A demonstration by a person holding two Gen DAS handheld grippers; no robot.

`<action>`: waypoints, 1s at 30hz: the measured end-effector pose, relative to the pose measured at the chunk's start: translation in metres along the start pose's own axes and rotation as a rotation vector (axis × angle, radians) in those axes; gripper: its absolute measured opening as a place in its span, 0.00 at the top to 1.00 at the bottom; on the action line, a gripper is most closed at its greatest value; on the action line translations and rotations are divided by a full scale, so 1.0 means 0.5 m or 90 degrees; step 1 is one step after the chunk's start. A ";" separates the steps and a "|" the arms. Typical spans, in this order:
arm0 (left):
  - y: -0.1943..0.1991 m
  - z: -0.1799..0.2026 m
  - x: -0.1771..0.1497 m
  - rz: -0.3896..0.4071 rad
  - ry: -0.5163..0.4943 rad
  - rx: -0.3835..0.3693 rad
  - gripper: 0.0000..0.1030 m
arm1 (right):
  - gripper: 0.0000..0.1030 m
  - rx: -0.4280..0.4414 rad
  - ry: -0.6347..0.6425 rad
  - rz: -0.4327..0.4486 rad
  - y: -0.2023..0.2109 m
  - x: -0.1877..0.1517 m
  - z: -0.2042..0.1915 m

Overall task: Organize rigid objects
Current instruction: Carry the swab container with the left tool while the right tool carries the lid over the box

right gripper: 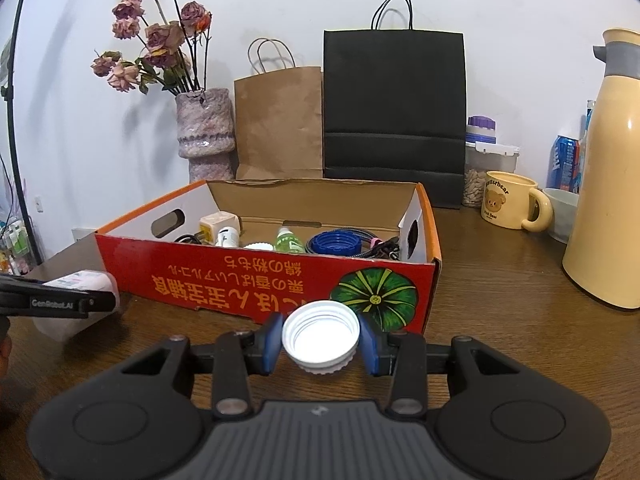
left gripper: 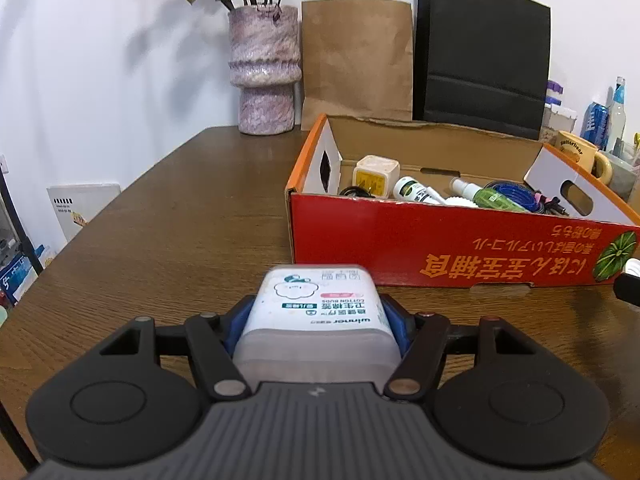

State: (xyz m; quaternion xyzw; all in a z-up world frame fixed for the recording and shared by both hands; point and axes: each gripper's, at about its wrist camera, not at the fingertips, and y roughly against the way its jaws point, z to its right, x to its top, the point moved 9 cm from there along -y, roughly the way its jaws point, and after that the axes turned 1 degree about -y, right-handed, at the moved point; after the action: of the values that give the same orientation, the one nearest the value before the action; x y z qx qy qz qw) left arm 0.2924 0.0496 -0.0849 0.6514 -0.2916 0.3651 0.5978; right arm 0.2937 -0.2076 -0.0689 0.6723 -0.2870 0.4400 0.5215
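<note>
My left gripper (left gripper: 318,316) is shut on a white cotton-bud box (left gripper: 318,320) with a printed label, held just above the wooden table, in front of the red cardboard box (left gripper: 440,248). My right gripper (right gripper: 320,340) is shut on a white screw cap (right gripper: 320,338), open side up, in front of the same red box (right gripper: 240,280). The red box holds a cream cube plug (left gripper: 376,174), small bottles (left gripper: 414,191), a blue lid (right gripper: 335,243) and cables. The left gripper with its cotton-bud box (right gripper: 76,280) shows at the left edge of the right wrist view.
A purple vase (left gripper: 264,68) of dried flowers, a brown paper bag (left gripper: 356,60) and a black paper bag (left gripper: 482,52) stand behind the box. A yellow mug (right gripper: 510,200), a cream thermos (right gripper: 610,168), cans and jars stand at the right. The table edge runs along the left.
</note>
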 end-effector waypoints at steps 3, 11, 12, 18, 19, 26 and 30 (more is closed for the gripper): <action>0.012 0.000 -0.001 0.009 0.000 -0.005 0.35 | 0.62 0.003 0.001 0.002 0.006 -0.002 -0.004; 0.064 0.011 -0.005 0.048 0.004 -0.016 0.35 | 0.62 0.004 0.004 0.017 0.029 -0.004 -0.013; 0.070 0.013 -0.004 0.052 0.004 -0.017 0.35 | 0.62 0.005 0.005 0.018 0.032 -0.003 -0.014; 0.108 0.027 0.008 0.073 0.017 -0.033 0.35 | 0.62 0.000 0.008 0.021 0.046 0.004 -0.018; 0.112 0.032 0.012 0.077 0.016 -0.037 0.35 | 0.62 0.002 0.006 0.022 0.048 0.007 -0.017; 0.137 0.064 0.045 0.103 0.005 -0.057 0.35 | 0.62 0.008 -0.002 0.031 0.060 0.029 -0.017; 0.146 0.081 0.072 0.117 -0.001 -0.063 0.35 | 0.62 0.012 -0.001 0.036 0.060 0.045 -0.021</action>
State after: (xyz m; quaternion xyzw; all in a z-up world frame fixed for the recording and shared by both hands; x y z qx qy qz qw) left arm 0.2583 0.0029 -0.0147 0.5921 -0.3684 0.4030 0.5927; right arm 0.2756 -0.2048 -0.0349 0.6693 -0.3023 0.4564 0.5023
